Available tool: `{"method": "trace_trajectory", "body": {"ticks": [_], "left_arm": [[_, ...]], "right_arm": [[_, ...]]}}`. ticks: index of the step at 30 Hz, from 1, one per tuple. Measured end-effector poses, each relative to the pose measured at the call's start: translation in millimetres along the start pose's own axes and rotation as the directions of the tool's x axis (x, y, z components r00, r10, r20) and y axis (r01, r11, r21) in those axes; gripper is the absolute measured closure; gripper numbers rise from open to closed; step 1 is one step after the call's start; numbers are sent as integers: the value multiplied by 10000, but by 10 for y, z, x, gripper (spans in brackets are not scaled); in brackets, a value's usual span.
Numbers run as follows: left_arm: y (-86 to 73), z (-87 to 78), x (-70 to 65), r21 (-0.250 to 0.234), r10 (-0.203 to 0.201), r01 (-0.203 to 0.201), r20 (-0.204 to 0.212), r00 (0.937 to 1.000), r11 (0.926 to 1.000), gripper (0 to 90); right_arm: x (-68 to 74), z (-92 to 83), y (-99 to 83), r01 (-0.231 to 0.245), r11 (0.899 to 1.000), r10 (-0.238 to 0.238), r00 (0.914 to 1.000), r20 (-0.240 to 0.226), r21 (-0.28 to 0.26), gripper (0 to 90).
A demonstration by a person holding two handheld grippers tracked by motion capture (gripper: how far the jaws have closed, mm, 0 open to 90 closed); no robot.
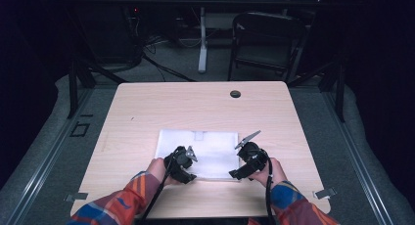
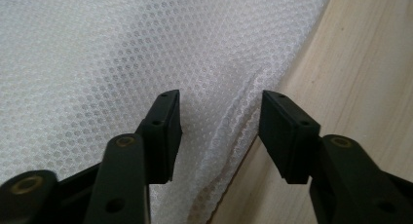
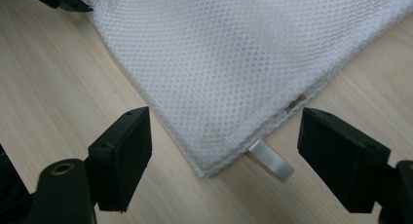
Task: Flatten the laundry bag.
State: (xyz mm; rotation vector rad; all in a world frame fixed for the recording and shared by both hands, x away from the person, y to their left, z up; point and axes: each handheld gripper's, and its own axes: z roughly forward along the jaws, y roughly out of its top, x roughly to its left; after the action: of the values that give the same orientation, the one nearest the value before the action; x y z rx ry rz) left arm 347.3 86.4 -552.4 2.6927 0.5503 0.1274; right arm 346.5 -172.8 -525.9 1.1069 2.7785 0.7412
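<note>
R tongs (image 3: 224,151) view: mesh bag (image 3: 234,63) w/ tab (image 3: 272,163).

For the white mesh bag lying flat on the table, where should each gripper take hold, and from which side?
Take the white mesh bag at its near corners, coming in from the person's side with one jaw slid under the hem. It lies flat, so only the edges offer a bite. The left gripper already straddles a raised, puckered edge; the right gripper frames the doubled corner beside the small white tab.

mesh bag (image 2: 122,53) cut off by frame edges, near corners hidden under grippers
</note>
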Motion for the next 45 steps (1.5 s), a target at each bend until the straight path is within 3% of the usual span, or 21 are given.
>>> {"method": "trace_trajectory", "body": {"ticks": [11, 30, 33, 37, 42, 45], "left_arm": [[14, 12, -44, -209, 113, -113, -18, 9999, 9997, 702], [4, -47, 0, -554, 74, -45, 527, 9986, 9985, 670], [4, -50, -1, -503, 37, -14, 449, 9990, 9987, 678], [4, -37, -9, -405, 98, -85, 341, 9994, 9991, 756], [1, -52, -22, -568, 103, -96, 124, 9999, 9983, 858], [-2, -63, -17, -686, 75, -70, 74, 9999, 9976, 867]], "right_arm": [[5, 12, -3, 18, 10000, -18, 10000, -16, 66, 230], [11, 18, -5, 71, 9999, -69, 9999, -134, 136, 237], [13, 17, -5, 51, 9999, -49, 9999, -123, 150, 238], [12, 19, -5, 81, 9998, -79, 9999, -115, 197, 240], [20, 26, -7, 51, 9999, -50, 10000, -72, 141, 239], [21, 23, -7, 57, 9999, -56, 10000, -70, 116, 241]]}}
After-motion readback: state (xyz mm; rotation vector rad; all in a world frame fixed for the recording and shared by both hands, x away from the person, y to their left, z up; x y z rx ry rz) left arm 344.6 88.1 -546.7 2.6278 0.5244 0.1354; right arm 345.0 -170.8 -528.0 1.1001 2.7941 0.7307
